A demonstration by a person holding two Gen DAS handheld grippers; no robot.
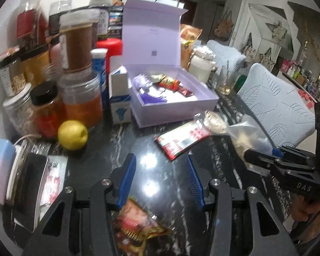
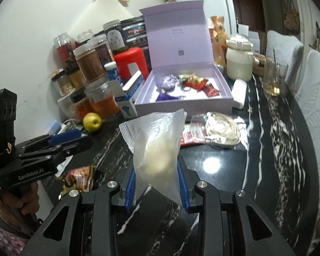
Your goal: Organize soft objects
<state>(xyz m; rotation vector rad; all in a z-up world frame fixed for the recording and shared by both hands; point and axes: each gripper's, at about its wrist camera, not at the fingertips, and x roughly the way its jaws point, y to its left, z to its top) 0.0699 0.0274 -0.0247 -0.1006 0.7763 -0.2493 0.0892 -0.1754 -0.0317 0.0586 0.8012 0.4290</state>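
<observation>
My right gripper [image 2: 156,184] pinches the clear plastic bag [image 2: 157,140], lifted off the worktop [image 2: 224,170]. Left gripper [image 1: 160,181] hangs spread (nothing between). Next, I judge: carry it into the lilac box [image 2: 185,104].

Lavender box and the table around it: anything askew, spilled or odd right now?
No spills. The lavender box stands open. A red packet and a bagged cord lie loose and crooked before it; a snack packet lies under the left gripper.

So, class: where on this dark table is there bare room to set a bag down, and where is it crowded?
Bare: the table between the apple, red packet and grippers. Crowded: the jars at the wall and the box.
</observation>
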